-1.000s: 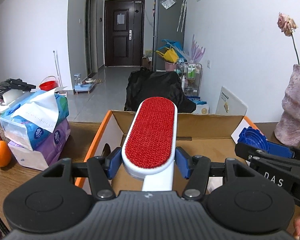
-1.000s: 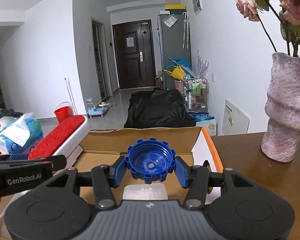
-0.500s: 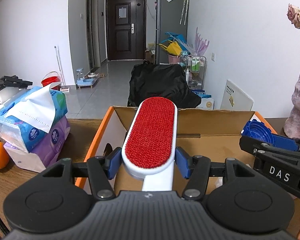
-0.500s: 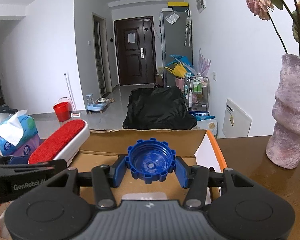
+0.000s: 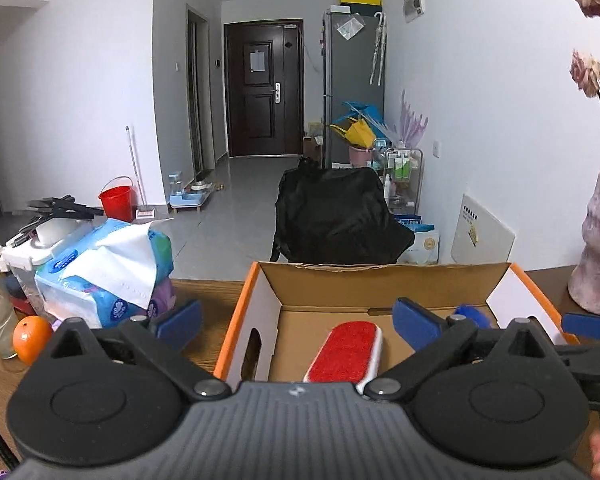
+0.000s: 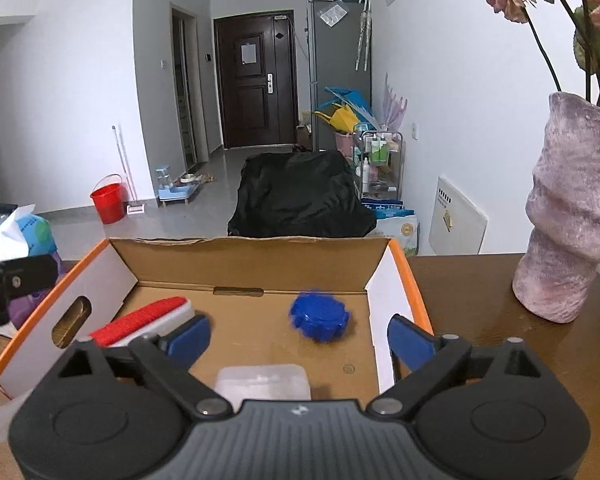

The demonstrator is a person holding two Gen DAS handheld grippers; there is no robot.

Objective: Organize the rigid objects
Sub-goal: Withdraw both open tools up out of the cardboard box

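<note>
1. Left wrist view: the left gripper (image 5: pixel 296 318) stands with its jaws spread wide, having just been opening, and its blue pads press on nothing. The red lint brush (image 5: pixel 346 350) lies below and between them on the floor of the cardboard box (image 5: pixel 256 308); the gripper body cuts off the brush's near end.
2. In the same view only a sliver of the blue cap (image 5: pixel 472 314) shows, towards the right side of the box, behind the right-hand finger. The right gripper's own blue pad pokes in just right of the box, its body mostly cut off by the frame edge.
3. Left of the box sit tissue packs (image 5: pixel 104 276) with a blue printed logo too small to read, and an orange (image 5: pixel 31 338) beyond them. Right of the box only part of the vase (image 5: pixel 598 248) is visible.
4. Right wrist view: the right gripper (image 6: pixel 298 334) also has its jaws wide apart, having just been opening, and grips nothing. The blue cap (image 6: pixel 319 318) is in the box between the fingers, blurred, so whether it rests flat cannot be told.
5. The red lint brush (image 6: pixel 140 322) lies at the left side of the box, partly hidden by the left finger. A pale translucent object (image 6: pixel 262 382) at the near wall of the box is hard to identify. No writing is legible.
</note>
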